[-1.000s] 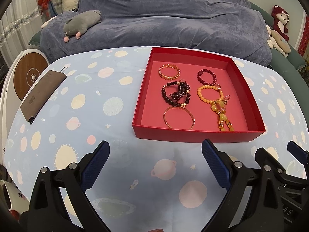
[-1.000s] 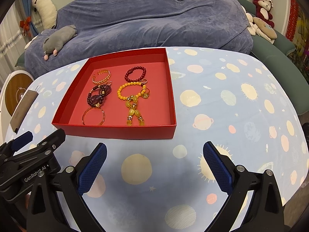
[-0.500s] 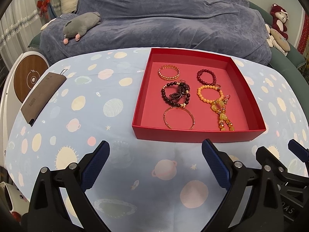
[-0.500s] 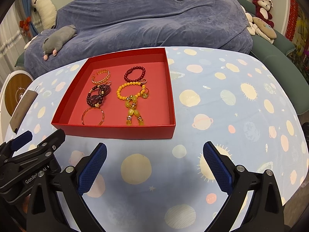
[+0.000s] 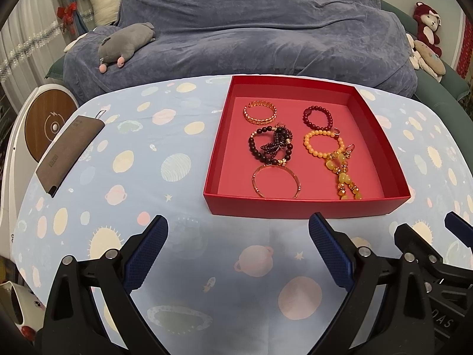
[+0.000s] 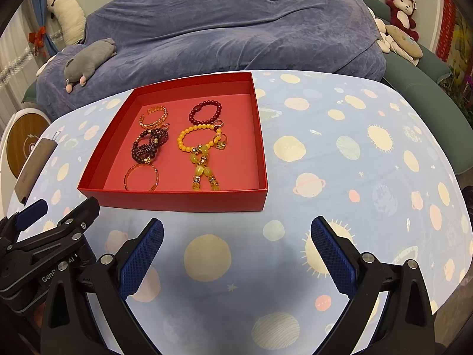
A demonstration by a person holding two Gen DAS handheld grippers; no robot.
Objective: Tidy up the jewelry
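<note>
Nothing moved; beaded bracelets (image 5: 270, 147) unshifted.

Ahead of me a blue-covered sofa (image 5: 266, 29) is filling the room's back; plush toys (image 6: 399, 9) are sitting at its right end.

Soft, even indoor light, moderately bright, no glare. Faint shadows fall on the desk (image 5: 183, 245) beneath each gripper. Both fisheye views stay sharp centrally, bend strongly outward, and darken at the corners.

Red box (image 5: 301, 207), yellow bead bracelet (image 5: 323, 146), planet-patterned pale-blue tablecloth (image 5: 142, 153).
</note>
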